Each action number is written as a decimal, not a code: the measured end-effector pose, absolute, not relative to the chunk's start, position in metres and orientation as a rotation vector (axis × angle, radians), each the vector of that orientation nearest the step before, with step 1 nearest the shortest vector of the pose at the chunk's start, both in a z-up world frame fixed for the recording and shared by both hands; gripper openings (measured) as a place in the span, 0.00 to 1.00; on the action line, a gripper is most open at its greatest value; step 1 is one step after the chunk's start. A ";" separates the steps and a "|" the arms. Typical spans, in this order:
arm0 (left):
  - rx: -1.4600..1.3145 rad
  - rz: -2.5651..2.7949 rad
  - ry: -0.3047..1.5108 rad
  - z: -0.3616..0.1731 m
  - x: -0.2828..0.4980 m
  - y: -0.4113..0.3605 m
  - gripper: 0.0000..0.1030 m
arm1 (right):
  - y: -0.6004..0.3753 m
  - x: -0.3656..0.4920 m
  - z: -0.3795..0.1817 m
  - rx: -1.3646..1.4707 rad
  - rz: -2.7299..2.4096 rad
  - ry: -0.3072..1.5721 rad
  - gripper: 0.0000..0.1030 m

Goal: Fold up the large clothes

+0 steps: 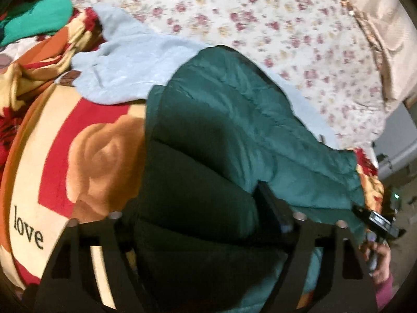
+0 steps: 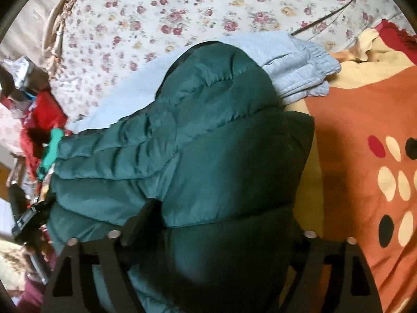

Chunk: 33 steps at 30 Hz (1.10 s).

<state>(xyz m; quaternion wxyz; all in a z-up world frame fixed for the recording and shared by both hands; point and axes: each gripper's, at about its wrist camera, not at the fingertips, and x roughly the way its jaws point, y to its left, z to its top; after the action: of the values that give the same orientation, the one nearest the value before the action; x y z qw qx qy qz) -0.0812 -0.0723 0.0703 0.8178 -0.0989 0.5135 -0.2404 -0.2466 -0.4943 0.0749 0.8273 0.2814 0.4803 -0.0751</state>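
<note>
- Lying bunched on the bed, the dark green quilted puffer jacket (image 1: 229, 120) rests partly on a pale blue-grey fleece garment (image 1: 122, 60) and partly on a red, cream and orange plush blanket printed with roses (image 1: 86, 156); the white bedsheet with small red flowers (image 1: 234, 13) spreads beyond both.
- The left tongs (image 1: 206, 224) stand spread wide, with puffy jacket fabric bulging up between the fingers; whether the pads press on it I cannot tell, though it looks loose rather than pinched.
- The right tongs (image 2: 208, 237) are likewise spread, straddling a dark fold of the same jacket (image 2: 208, 140) near its lower bulk, again with no clear pinch.
- Judged as a step: the jacket seems already doubled over into a thick bundle, and both tools sit at its near end, between grips.
- The next move likely calls for a fresh hold on an edge or for pressing the bundle flat, since the padding springs back.
- The jacket's long axis runs from the near edge away toward the floral sheet, its rounded end pointing far; a sleeve-like part (image 2: 104, 156) trails to the left in the right-wrist view.
</note>
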 end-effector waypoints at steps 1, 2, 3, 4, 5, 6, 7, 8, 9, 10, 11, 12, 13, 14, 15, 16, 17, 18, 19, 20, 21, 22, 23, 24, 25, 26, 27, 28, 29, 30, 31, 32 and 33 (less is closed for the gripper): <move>-0.210 -0.503 1.088 0.071 -0.082 -0.072 0.81 | -0.492 -0.246 0.076 0.595 -0.174 1.014 0.81; -0.199 -0.491 1.078 0.074 -0.086 -0.073 0.81 | -0.490 -0.247 0.079 0.587 -0.191 1.011 0.81; -0.181 -0.479 1.072 0.076 -0.088 -0.072 0.81 | -0.489 -0.249 0.081 0.575 -0.205 1.011 0.81; -0.156 -0.466 1.064 0.079 -0.092 -0.072 0.81 | -0.485 -0.251 0.088 0.549 -0.227 1.010 0.81; -0.128 -0.451 1.048 0.086 -0.098 -0.072 0.81 | -0.484 -0.254 0.092 0.530 -0.242 1.007 0.81; -0.112 -0.444 1.035 0.089 -0.102 -0.070 0.81 | -0.480 -0.257 0.100 0.504 -0.269 1.000 0.81; -0.094 -0.432 1.011 0.097 -0.109 -0.068 0.81 | -0.476 -0.264 0.108 0.480 -0.293 0.988 0.81; -0.084 -0.422 0.983 0.103 -0.115 -0.065 0.81 | -0.476 -0.267 0.114 0.460 -0.310 0.972 0.81; -0.079 -0.411 0.964 0.109 -0.120 -0.063 0.81 | -0.473 -0.273 0.122 0.440 -0.322 0.951 0.81; -0.076 -0.396 0.942 0.115 -0.126 -0.063 0.81 | -0.469 -0.276 0.130 0.420 -0.332 0.931 0.81; -0.076 -0.390 0.933 0.118 -0.129 -0.063 0.81 | -0.465 -0.280 0.137 0.405 -0.340 0.915 0.81; -0.079 -0.389 0.927 0.121 -0.133 -0.064 0.81 | -0.460 -0.283 0.143 0.392 -0.344 0.899 0.82; -0.081 -0.395 0.925 0.124 -0.137 -0.067 0.81 | -0.453 -0.284 0.149 0.382 -0.338 0.881 0.84; -0.076 -0.397 0.925 0.125 -0.138 -0.072 0.81 | -0.447 -0.285 0.153 0.374 -0.333 0.868 0.87; -0.065 -0.398 0.921 0.127 -0.142 -0.076 0.81 | -0.440 -0.285 0.155 0.367 -0.329 0.860 0.88; -0.048 -0.397 0.914 0.128 -0.147 -0.082 0.81 | -0.433 -0.284 0.156 0.362 -0.325 0.859 0.89; -0.029 -0.399 0.908 0.129 -0.152 -0.087 0.81 | -0.425 -0.285 0.156 0.357 -0.315 0.860 0.89; -0.016 -0.402 0.904 0.130 -0.156 -0.094 0.81 | -0.418 -0.285 0.155 0.356 -0.306 0.860 0.89; -0.008 -0.406 0.901 0.131 -0.160 -0.099 0.81 | -0.409 -0.284 0.154 0.358 -0.298 0.858 0.89; 0.000 -0.413 0.895 0.132 -0.165 -0.104 0.81 | -0.403 -0.284 0.154 0.357 -0.296 0.854 0.89; 0.004 -0.415 0.889 0.133 -0.169 -0.108 0.81 | -0.396 -0.283 0.153 0.355 -0.296 0.848 0.89; 0.007 -0.417 0.882 0.133 -0.173 -0.111 0.81 | -0.389 -0.282 0.153 0.355 -0.295 0.842 0.89; 0.009 -0.418 0.875 0.134 -0.177 -0.115 0.81 | -0.383 -0.282 0.153 0.354 -0.292 0.838 0.89; 0.012 -0.422 0.870 0.135 -0.181 -0.118 0.81 | -0.377 -0.282 0.152 0.353 -0.287 0.834 0.89; 0.015 -0.425 0.867 0.135 -0.184 -0.121 0.81 | -0.370 -0.280 0.152 0.345 -0.284 0.831 0.89; 0.020 -0.427 0.863 0.136 -0.187 -0.124 0.81 | -0.364 -0.281 0.152 0.337 -0.285 0.829 0.89; 0.024 -0.429 0.860 0.136 -0.189 -0.126 0.81 | -0.358 -0.279 0.152 0.326 -0.289 0.829 0.89; 0.029 -0.428 0.855 0.136 -0.191 -0.128 0.81 | -0.353 -0.278 0.152 0.318 -0.289 0.829 0.89; 0.035 -0.426 0.849 0.136 -0.193 -0.130 0.81 | -0.349 -0.277 0.152 0.315 -0.287 0.827 0.89; 0.038 -0.424 0.845 0.137 -0.195 -0.131 0.81 | -0.345 -0.277 0.152 0.311 -0.284 0.826 0.89; 0.044 -0.418 0.839 0.137 -0.197 -0.132 0.81 | -0.341 -0.276 0.152 0.306 -0.283 0.824 0.89; 0.048 -0.414 0.833 0.137 -0.198 -0.132 0.81 | -0.339 -0.275 0.152 0.303 -0.283 0.822 0.89; 0.054 -0.409 0.828 0.137 -0.200 -0.133 0.81 | -0.336 -0.275 0.152 0.298 -0.283 0.821 0.89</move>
<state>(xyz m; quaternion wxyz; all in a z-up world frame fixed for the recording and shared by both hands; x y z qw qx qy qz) -0.1998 -0.1331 0.1371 0.8950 0.0259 0.3992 -0.1973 -0.2747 -0.3358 0.1518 0.8966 0.1437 0.3960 -0.1365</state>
